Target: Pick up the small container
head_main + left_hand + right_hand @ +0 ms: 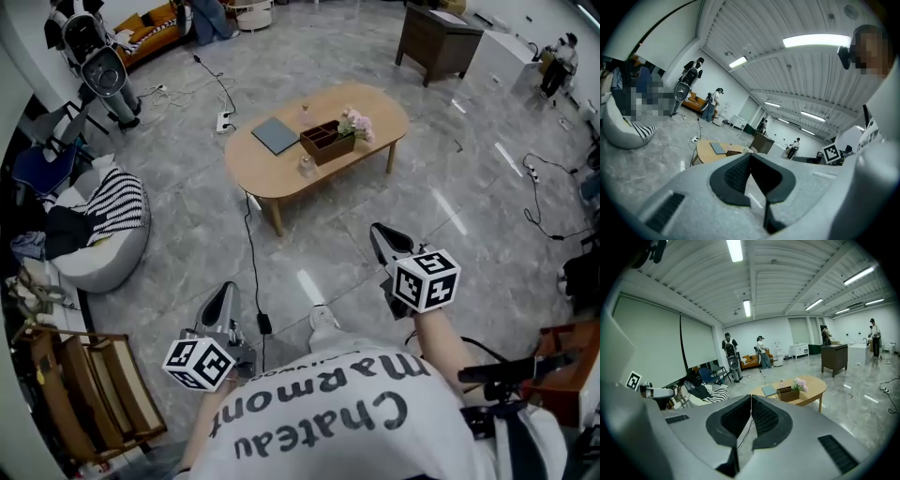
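An oval wooden table (272, 183) stands out on the grey floor, well ahead of both grippers. On it lie a grey notebook (276, 134), a brown divided box (326, 141) with pink flowers (356, 124), and a small clear container (306, 167) near the front edge. A second small glass (304, 110) stands at the back edge. My left gripper (223, 291) and right gripper (377, 232) are both held in the air, shut and holding nothing. The right gripper view shows the table (813, 385) beyond the shut jaws (751, 397); the left gripper view shows the table (705, 151) left of its shut jaws (750, 155).
A black cable (251, 253) runs across the floor from a power strip (224, 121) toward me. A beanbag with striped cloth (108, 230) and a wooden rack (89, 384) sit at the left. A dark cabinet (439, 39) stands far right. People stand in the distance.
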Demonstrator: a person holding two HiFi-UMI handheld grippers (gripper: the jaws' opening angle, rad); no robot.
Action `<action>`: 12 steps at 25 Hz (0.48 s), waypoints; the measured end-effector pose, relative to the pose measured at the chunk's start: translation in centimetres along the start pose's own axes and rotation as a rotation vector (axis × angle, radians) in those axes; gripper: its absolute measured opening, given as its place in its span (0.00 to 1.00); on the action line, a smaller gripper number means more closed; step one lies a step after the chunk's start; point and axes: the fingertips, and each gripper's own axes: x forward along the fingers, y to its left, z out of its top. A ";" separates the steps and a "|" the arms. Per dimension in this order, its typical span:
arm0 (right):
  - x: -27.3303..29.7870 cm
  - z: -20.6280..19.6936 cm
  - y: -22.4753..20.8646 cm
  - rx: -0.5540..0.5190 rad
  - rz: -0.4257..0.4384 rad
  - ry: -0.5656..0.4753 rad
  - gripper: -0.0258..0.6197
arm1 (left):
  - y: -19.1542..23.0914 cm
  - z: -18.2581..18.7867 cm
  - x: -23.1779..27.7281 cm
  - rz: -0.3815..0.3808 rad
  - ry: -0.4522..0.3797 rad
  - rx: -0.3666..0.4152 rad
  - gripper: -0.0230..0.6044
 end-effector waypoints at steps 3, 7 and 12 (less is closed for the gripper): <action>3.1 1.8 -2.2 -0.006 0.011 0.004 0.06 | 0.8 1.4 3.5 0.015 -0.005 0.004 0.06; 7.1 3.4 -4.8 -0.010 0.027 0.020 0.06 | 2.0 3.1 7.9 0.031 -0.011 0.007 0.06; 11.4 4.4 -7.6 0.000 0.054 0.042 0.06 | 3.6 4.2 12.7 0.055 -0.011 0.003 0.06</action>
